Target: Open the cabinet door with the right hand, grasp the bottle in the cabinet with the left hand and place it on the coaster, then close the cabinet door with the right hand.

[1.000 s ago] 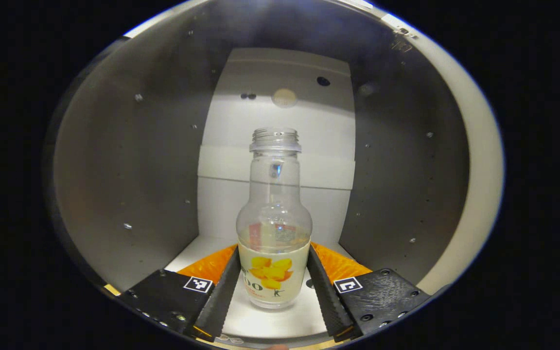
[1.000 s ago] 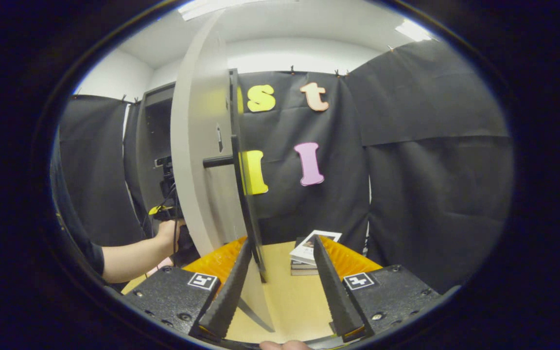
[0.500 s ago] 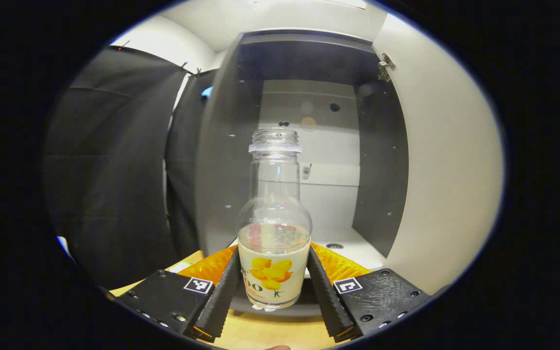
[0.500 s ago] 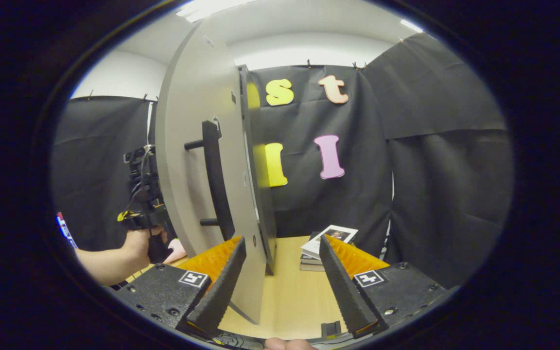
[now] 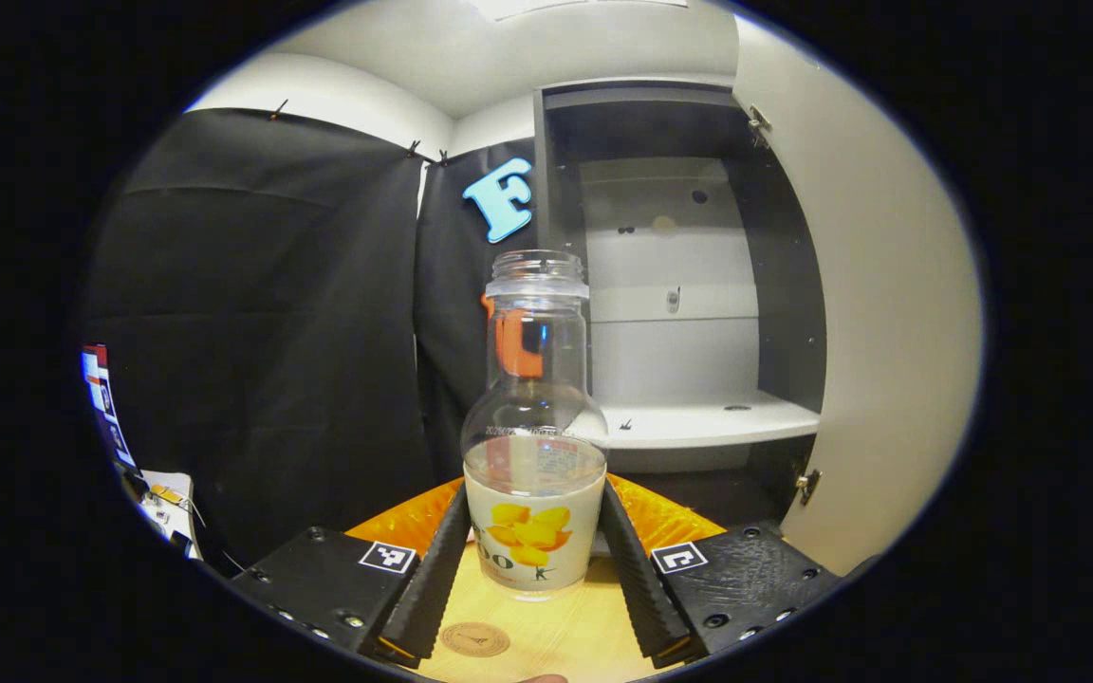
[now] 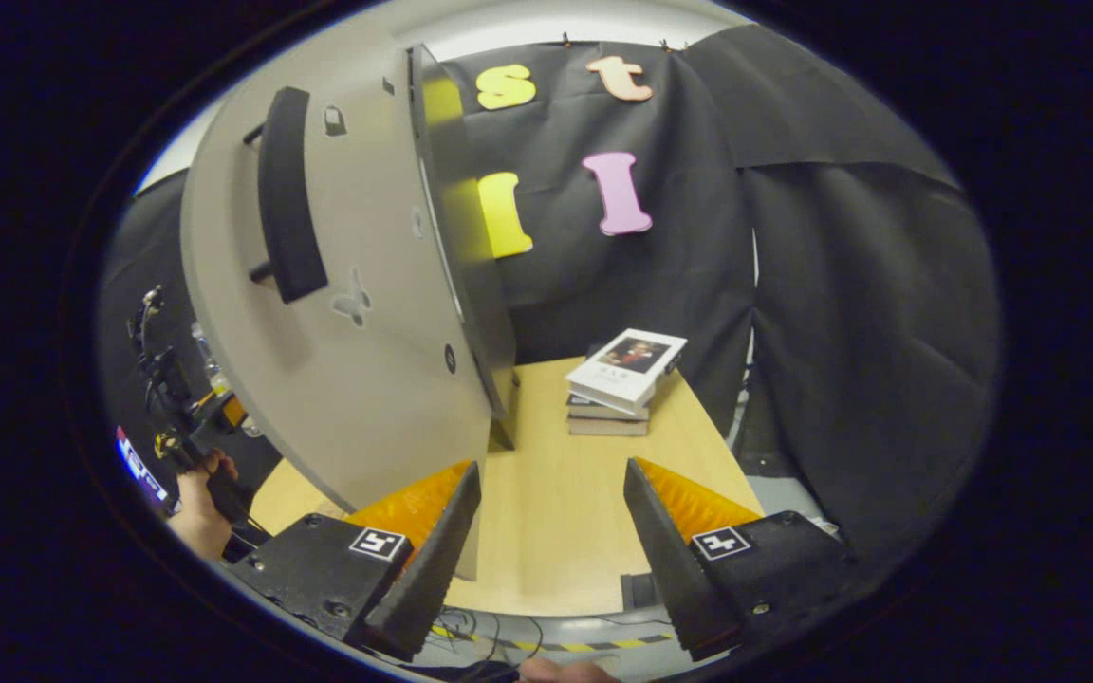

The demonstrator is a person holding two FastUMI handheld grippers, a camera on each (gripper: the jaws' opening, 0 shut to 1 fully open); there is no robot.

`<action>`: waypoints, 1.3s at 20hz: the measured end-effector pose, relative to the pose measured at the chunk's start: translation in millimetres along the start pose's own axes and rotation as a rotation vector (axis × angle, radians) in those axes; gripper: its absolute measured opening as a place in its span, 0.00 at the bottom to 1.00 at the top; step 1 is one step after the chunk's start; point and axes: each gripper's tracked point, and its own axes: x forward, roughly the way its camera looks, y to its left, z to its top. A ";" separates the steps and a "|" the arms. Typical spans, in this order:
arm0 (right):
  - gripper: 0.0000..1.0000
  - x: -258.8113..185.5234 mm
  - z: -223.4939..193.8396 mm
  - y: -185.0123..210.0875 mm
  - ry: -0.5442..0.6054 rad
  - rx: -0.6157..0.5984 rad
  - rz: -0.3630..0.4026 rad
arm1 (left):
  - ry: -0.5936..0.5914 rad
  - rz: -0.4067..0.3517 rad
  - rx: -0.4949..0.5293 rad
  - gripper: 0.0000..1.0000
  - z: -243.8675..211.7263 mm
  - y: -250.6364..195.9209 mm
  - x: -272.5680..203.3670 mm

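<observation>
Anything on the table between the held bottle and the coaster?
No. In the left gripper view the bottle hangs above bare table, and the coaster lies just below and nearer the camera, nothing between.

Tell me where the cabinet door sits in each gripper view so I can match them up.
Left gripper view: the cabinet door stands open along the right edge, with its pale inner face and hinges showing.
Right gripper view: the cabinet door is at upper left, showing its outer face with the dark handle.
Shared landmark: the light wooden table, at the bottom of both views.
</observation>
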 end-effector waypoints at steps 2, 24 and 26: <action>0.94 8.1 -14.9 -6.4 0.050 -0.048 -0.049 | 0.019 0.028 0.006 0.75 -33.3 13.1 2.5; 0.99 32.7 -212.3 21.9 0.566 -0.151 -0.237 | 0.211 0.011 -0.021 0.75 -264.1 68.5 38.7; 0.99 36.8 -213.2 27.3 0.577 -0.150 -0.231 | 0.227 0.019 0.000 0.76 -268.8 69.2 38.9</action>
